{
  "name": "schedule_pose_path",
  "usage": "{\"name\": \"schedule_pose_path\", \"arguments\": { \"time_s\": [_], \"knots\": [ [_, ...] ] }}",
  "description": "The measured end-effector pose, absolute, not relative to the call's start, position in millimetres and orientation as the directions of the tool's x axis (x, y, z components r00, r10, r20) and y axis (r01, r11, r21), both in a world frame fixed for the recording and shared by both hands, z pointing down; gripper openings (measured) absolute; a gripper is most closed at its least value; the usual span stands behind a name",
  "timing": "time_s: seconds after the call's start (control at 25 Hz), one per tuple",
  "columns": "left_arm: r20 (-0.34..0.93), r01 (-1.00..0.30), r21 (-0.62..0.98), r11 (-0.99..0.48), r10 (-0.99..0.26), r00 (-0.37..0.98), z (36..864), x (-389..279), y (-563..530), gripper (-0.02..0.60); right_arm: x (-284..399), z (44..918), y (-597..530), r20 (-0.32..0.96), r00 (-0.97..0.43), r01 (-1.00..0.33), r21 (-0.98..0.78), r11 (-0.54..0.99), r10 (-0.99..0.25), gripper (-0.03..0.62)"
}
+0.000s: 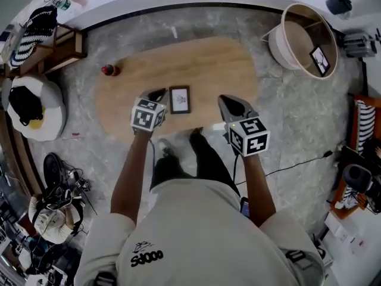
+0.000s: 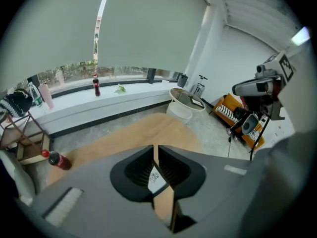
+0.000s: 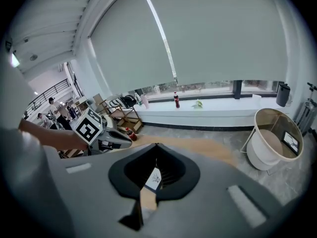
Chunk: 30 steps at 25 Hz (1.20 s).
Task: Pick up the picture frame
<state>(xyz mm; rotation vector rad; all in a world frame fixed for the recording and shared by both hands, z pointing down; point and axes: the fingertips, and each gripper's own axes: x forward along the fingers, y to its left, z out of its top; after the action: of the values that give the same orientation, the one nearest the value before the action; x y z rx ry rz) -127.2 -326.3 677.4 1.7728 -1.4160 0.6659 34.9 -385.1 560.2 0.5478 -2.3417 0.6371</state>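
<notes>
The picture frame (image 1: 180,99), dark-rimmed with a white print, lies flat on the oval wooden table (image 1: 208,64) near its front edge. My left gripper (image 1: 158,93) hovers just left of the frame, jaws shut and empty. To the frame's right, a short gap away, my right gripper (image 1: 227,100) is also shut and holds nothing. In the left gripper view the frame (image 2: 155,175) shows as a sliver below the closed jaws of the left gripper (image 2: 155,147). The right gripper view likewise shows a strip of the frame (image 3: 153,178) below the right gripper (image 3: 156,146).
A red-capped cola bottle (image 1: 109,70) stands at the table's far left. A round white basket (image 1: 280,40) with a small framed picture (image 1: 319,59) inside sits on the floor at the right. A wooden rack (image 1: 59,46) and a white stool (image 1: 50,124) are at the left.
</notes>
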Motion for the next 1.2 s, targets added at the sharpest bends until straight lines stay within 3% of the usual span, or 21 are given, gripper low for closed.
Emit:
{"name": "schedule_pose_path", "arguments": {
  "time_s": [1.2],
  "knots": [
    [0.919, -0.905, 0.321, 0.28, -0.323, 0.226, 960.3, -127.9, -269.8, 0.101, 28.0, 721.1, -372.5, 0.797, -0.603, -0.476, -0.382, 0.792, 0.022, 0.005]
  ]
}}
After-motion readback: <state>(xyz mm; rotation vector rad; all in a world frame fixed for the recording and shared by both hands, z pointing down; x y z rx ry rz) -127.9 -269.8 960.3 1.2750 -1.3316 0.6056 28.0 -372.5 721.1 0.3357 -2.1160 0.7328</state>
